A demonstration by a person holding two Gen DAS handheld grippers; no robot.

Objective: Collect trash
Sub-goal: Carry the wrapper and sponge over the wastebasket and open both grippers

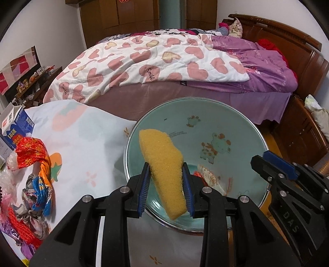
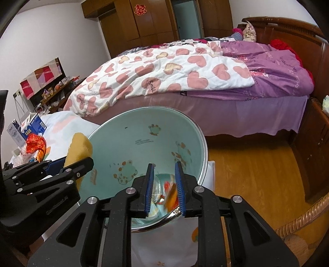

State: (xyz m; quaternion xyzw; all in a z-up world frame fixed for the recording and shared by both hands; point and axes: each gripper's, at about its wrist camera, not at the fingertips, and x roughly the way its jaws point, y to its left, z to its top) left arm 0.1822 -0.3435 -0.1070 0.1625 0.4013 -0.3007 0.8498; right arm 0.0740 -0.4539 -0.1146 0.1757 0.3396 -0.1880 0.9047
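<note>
A yellow sponge (image 1: 164,172) is gripped between the blue pads of the left tongs (image 1: 167,191) and is held tilted over the near rim of a pale green basin (image 1: 205,131); its upper end leans up and to the left. In the right wrist view the same sponge (image 2: 79,147) is seen beside the basin's left rim (image 2: 127,121), behind the dark frame of the left tongs (image 2: 61,170).

The right tongs (image 2: 164,189) are shown parted over the basin's lower rim. An orange-and-white wrapper (image 2: 171,195) appears blurred in the gap between the pads (contact with either pad cannot be told), with more crumpled wrappers (image 2: 156,189) lying in the basin bottom below it. In the left wrist view the right tongs (image 1: 269,164) are seen at the basin's right edge, and wrapper scraps (image 1: 207,176) are visible in the bottom.

The basin (printed inside with cartoon animals) rests on a bench covered by a white cloth (image 1: 86,143) with fruit prints. Further trash is left on the cloth to the left: a red-and-orange foil wrapper (image 1: 33,152), a blue wrapper (image 1: 44,191) and a blue-and-white carton (image 1: 15,125).

Behind the bench a bed (image 1: 185,92) is seen, covered by a heart-print quilt (image 1: 144,65) and a purple quilt (image 1: 263,63), with a wooden wardrobe (image 1: 115,18) at the far wall.
</note>
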